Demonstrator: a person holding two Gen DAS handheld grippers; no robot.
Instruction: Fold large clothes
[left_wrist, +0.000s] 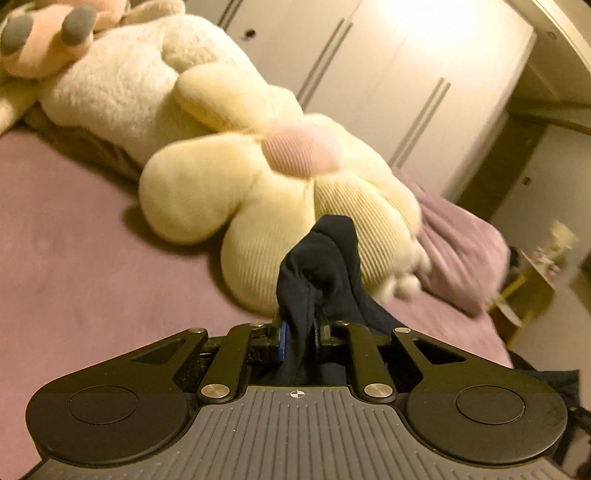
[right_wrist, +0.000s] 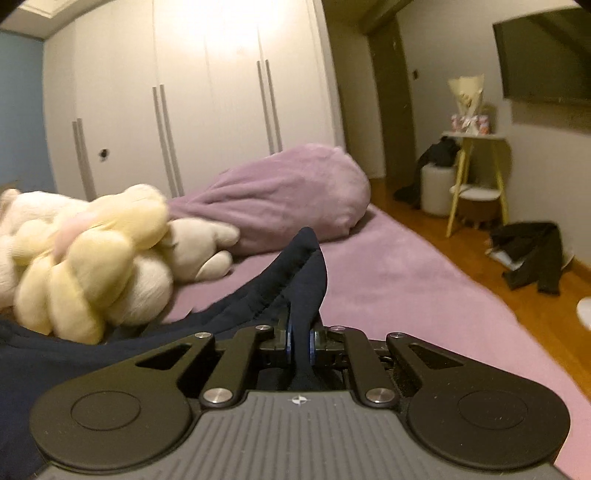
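Pinching tight, the left gripper (left_wrist: 298, 334) and the right gripper (right_wrist: 301, 341) each squeeze a bunch of the dark blue garment (right_wrist: 236, 314) above the purple bed (right_wrist: 406, 288).

White wardrobe doors (right_wrist: 207, 110) are catching warm light behind the bed (right_wrist: 424, 280). A wood floor (right_wrist: 461, 251) is running right, where a yellow-legged side table (right_wrist: 474, 177) is standing under a wall-mounted TV (right_wrist: 546, 55).
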